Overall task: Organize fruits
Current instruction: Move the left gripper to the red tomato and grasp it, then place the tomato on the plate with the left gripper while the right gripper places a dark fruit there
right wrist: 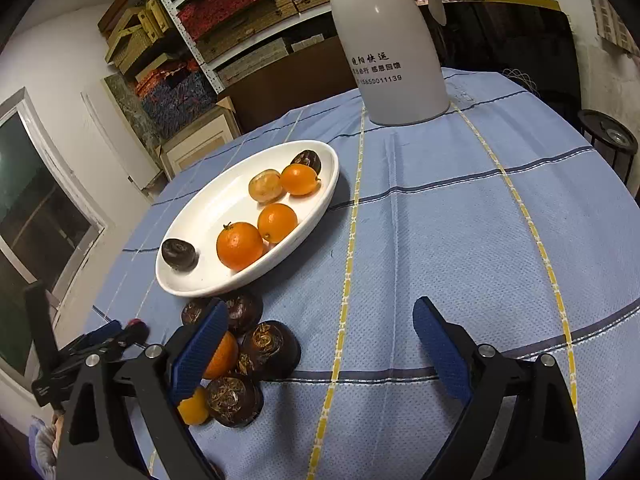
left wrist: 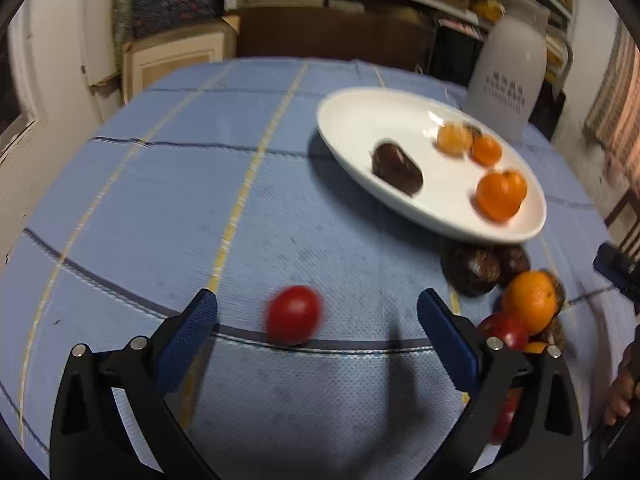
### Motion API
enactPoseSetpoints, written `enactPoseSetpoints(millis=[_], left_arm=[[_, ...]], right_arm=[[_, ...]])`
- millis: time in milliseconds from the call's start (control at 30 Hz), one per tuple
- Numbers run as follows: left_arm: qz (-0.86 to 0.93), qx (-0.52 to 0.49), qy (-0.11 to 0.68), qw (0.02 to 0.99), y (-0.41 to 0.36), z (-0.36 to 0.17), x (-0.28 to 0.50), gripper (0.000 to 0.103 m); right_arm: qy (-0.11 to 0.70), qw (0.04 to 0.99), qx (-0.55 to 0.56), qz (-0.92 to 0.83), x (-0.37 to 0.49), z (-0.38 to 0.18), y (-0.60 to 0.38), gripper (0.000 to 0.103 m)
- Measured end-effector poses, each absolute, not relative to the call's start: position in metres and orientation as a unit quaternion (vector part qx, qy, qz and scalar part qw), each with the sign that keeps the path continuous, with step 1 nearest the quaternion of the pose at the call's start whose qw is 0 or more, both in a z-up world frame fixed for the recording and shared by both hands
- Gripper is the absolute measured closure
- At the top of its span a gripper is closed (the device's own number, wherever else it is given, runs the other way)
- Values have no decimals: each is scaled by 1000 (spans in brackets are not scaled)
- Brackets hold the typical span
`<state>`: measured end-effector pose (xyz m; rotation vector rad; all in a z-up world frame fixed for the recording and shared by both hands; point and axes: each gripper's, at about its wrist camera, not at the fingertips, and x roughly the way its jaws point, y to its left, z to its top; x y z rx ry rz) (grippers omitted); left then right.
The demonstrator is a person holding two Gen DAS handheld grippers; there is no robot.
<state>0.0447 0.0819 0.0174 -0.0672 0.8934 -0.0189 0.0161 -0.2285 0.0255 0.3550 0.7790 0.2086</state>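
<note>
In the left wrist view, the left claw (left wrist: 316, 310) stands released with its blue pads wide apart, and a red tomato (left wrist: 294, 315) lies on the blue checked surface (left wrist: 160, 200) between them, touching neither. Toward the upper right sits a white oval plate (left wrist: 360, 120) — it carries small oranges and dark brown fruits. In the right wrist view, the right claw (right wrist: 320, 326) is also released and grasps nothing. A loose pile of dark fruits (right wrist: 240, 368) and oranges lies at lower left, just below the plate (right wrist: 208, 208). A white bottle (right wrist: 396, 60) stands at the top.
</note>
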Motion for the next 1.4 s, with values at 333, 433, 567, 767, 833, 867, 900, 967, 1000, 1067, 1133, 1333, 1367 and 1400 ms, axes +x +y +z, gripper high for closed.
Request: enactPoseSetpoints(millis=[333,433,567,767,833,867,900,967,1000,1067,1133,1333,1367,1400], left_arm=[[-25,-85,441,893,102,13,46,32],[-24,-90,438,894,108,14,42,36],[-22,-90,435,896,107,16,52,37],[-29,-59,441,895,92,14,56,39],[-29,-52,440,896,90,14,52,49],[-33,-56,439,896,91,14,50,52],[-36,-61,438,896,92,15,50,57],[-33,-64,438,896,94,14,54,69],[-31,-61,437,897,94,13,56,70],[-29,-49,436,898,90,13,60,70],[-31,-33,435,899,83,12,61,72],[-48,-52,434,898,86,14,51,76],[-48,-52,434,898,85,14,50,76],[-48,-50,435,898,84,13,51,76]], right_arm=[[386,901,172,98,17,23,-228,9],[390,900,167,103,18,22,-225,9],[396,898,156,107,18,20,-220,9],[401,897,150,107,20,18,-218,9],[402,897,148,108,19,17,-216,9],[402,897,147,110,19,17,-216,9],[403,896,147,113,19,17,-215,9],[404,896,144,117,20,17,-213,9],[405,895,142,119,20,16,-212,9],[407,894,139,126,20,16,-209,9],[407,894,137,130,19,16,-207,11],[415,885,151,150,21,13,-206,24],[416,883,151,153,21,13,-205,24],[418,883,150,156,21,13,-203,25]])
